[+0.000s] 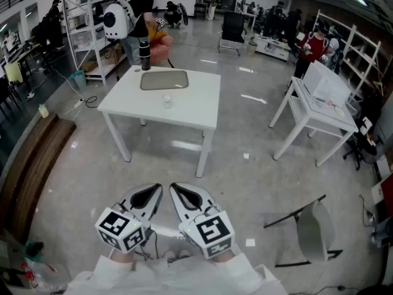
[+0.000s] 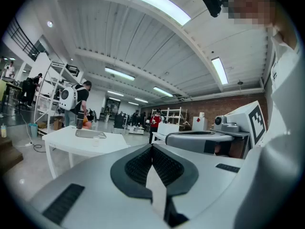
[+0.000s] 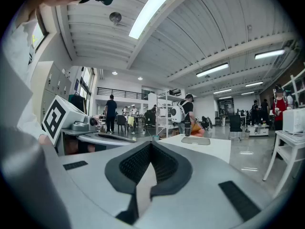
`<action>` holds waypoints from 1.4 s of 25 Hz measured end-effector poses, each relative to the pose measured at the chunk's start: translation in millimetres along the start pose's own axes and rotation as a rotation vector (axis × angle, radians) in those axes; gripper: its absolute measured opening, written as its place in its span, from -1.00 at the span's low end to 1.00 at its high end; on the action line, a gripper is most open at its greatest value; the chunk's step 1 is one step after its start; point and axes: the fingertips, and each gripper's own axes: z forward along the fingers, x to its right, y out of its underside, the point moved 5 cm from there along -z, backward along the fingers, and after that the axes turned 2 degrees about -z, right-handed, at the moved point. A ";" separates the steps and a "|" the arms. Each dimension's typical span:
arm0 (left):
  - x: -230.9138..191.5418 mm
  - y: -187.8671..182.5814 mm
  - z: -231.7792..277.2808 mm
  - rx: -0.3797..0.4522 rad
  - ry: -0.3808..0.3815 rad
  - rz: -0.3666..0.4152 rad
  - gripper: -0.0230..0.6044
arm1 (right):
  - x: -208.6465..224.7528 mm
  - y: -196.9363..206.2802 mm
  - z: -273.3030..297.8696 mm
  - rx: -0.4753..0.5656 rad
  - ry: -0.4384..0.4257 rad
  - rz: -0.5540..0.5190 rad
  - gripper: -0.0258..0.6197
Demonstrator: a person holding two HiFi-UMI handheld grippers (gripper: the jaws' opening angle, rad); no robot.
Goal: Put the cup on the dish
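Observation:
A small clear cup (image 1: 167, 100) stands on a white table (image 1: 196, 103) some way ahead of me. Just behind it lies a grey rectangular dish (image 1: 164, 80), with a black bottle (image 1: 145, 54) at the table's far edge. Both grippers hang low in front of me, well short of the table. My left gripper (image 1: 156, 190) and right gripper (image 1: 175, 188) sit side by side, each shut with nothing held. In the left gripper view, the cup (image 2: 95, 140) and dish (image 2: 90, 134) show far beyond the closed left gripper (image 2: 152, 147). The right gripper view shows the dish (image 3: 195, 140) past the closed right gripper (image 3: 151, 145).
A second white table (image 1: 293, 106) with papers stands to the right. A grey chair (image 1: 313, 232) lies on the floor at right. A wooden bench (image 1: 37, 158) runs along the left. A person with a white backpack (image 1: 132, 11) stands by shelves behind the table.

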 end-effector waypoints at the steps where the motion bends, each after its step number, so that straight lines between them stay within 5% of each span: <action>1: -0.1 0.3 0.0 -0.008 0.004 0.000 -0.90 | 0.2 0.2 0.2 0.003 0.002 -0.007 -0.89; 22: -1.0 22.8 19.9 -0.055 0.004 -0.005 -0.90 | 28.4 24.5 3.9 -0.028 -0.065 0.019 -0.89; 27: -2.0 33.6 22.9 -0.054 -0.023 -0.056 -0.90 | 40.0 40.7 -5.3 -0.068 -0.042 0.077 -0.89; 35: -30.3 28.2 55.5 -0.074 0.003 -0.024 -0.90 | 71.5 47.2 32.0 -0.054 -0.033 0.093 -0.89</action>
